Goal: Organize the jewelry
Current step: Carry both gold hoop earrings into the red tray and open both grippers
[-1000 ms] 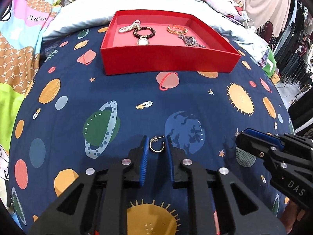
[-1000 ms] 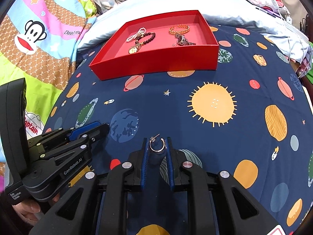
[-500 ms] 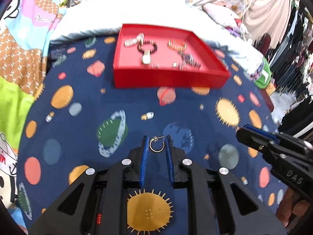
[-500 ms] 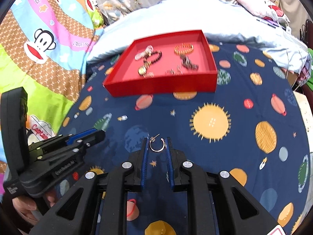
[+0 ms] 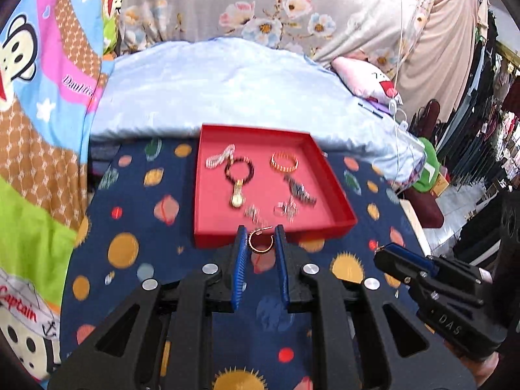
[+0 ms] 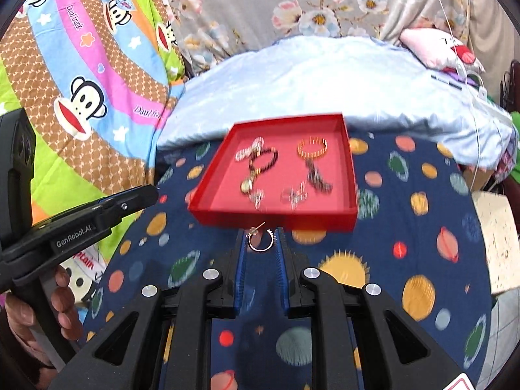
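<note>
Risk first: we carry one small gold hoop earring (image 5: 261,243) pinched in the left tongs (image 5: 260,243) and another (image 6: 261,242) in the right tongs (image 6: 260,242), above the space-print bedspread (image 6: 406,227), short of the red cardboard tray (image 6: 276,217). Thin hoops could slip and vanish on that busy pattern.

Motion-blurred small pieces (image 6: 294,196) in tray (image 6: 352,175)

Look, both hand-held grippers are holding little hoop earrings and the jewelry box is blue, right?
Not quite: the jewelry box is red, as the left wrist view shows. The rest holds: the left hand-held gripper pinches a hoop earring, and the right hand-held gripper pinches another hoop earring.
</note>
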